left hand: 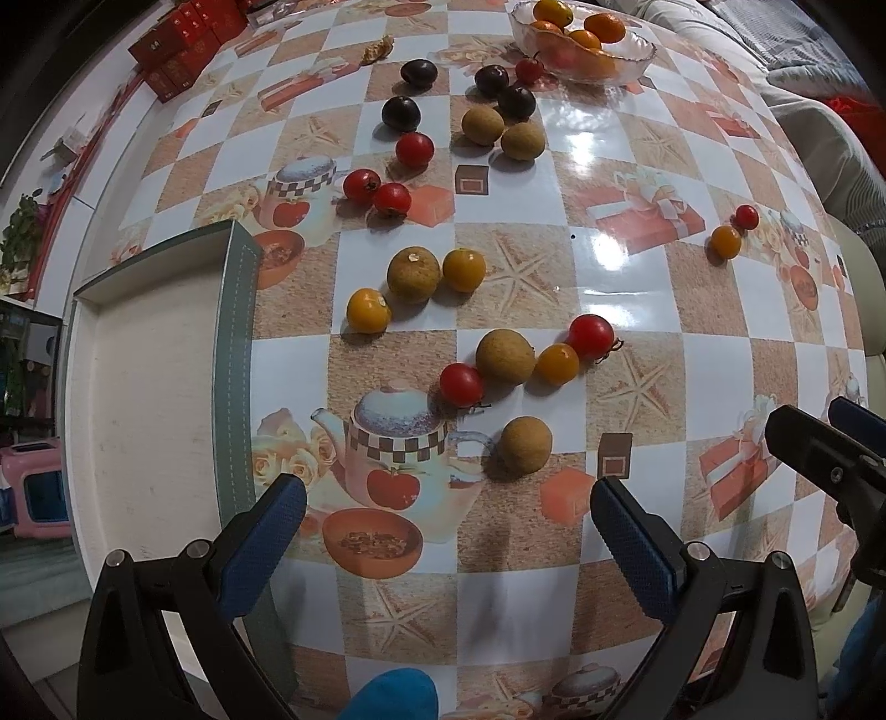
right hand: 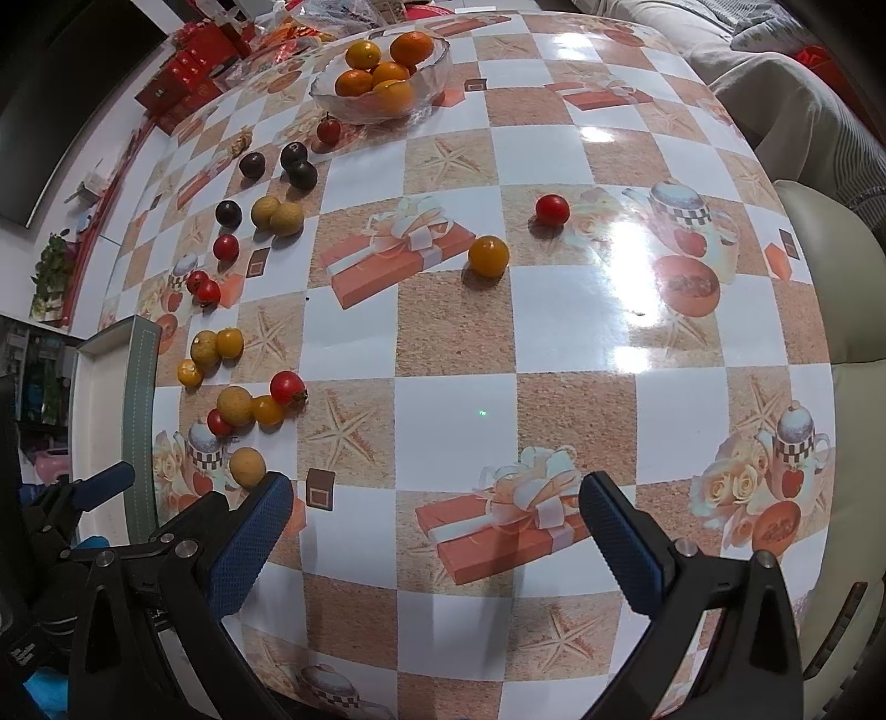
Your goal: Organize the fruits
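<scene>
Small fruits lie loose on the patterned table: red cherry tomatoes point(left hand: 460, 383), yellow tomatoes point(left hand: 368, 310), tan longans point(left hand: 525, 445) and dark plums point(left hand: 401, 113). A shallow white tray with a green rim point(left hand: 241, 310) stands at the left and holds nothing that I can see. My left gripper point(left hand: 448, 498) is open and empty above the near table, just short of the nearest longan. My right gripper point(right hand: 434, 498) is open and empty over the table's middle; a yellow tomato point(right hand: 488, 255) and a red tomato point(right hand: 552, 209) lie ahead of it.
A glass bowl of oranges point(left hand: 587, 55) stands at the far side, also in the right wrist view point(right hand: 382, 83). Red boxes point(left hand: 177, 50) are stacked at the far left. A cream sofa point(right hand: 841, 332) runs along the right edge of the table.
</scene>
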### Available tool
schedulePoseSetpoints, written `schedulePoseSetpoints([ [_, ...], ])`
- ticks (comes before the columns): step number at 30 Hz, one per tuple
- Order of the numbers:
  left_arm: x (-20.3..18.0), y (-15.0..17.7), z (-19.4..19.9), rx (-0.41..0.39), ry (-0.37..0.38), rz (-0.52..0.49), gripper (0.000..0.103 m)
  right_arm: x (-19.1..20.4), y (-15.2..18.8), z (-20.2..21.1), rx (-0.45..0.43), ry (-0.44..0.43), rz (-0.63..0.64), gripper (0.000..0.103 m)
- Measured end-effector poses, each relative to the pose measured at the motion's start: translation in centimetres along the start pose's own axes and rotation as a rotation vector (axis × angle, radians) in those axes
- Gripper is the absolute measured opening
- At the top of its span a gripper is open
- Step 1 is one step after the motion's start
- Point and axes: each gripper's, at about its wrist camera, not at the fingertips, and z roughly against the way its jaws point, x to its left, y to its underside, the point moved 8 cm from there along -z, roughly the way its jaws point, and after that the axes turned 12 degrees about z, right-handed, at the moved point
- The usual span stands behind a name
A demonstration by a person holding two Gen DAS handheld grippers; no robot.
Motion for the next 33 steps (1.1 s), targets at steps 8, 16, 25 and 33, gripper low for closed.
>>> schedulePoseSetpoints([
  [8, -0.2, -0.4, 0.1, -0.009, -0.007, 0.0, 0.103, 0.0, 0.1, 0.1, 0.002, 0.005, -0.006, 0.103],
  [16, 0.1, -0.2, -0.5, 0.018, -0.003, 0.008, 0.103, -0.8, 0.1, -0.3, 0.008, 0.008, -0.019, 0.103],
  [25, 0.5, 0.5, -1.8, 0.049, 0.017, 0.044, 0.103, -1.5, 0.2, -0.8, 0.02, 0.011, -0.025, 0.103],
  [33, 2.1, 0.9, -4.7, -0.036, -0.086, 0.103, 0.103, -2.9, -0.6, -2.0, 0.022, 0.024, -0.007, 0.103],
])
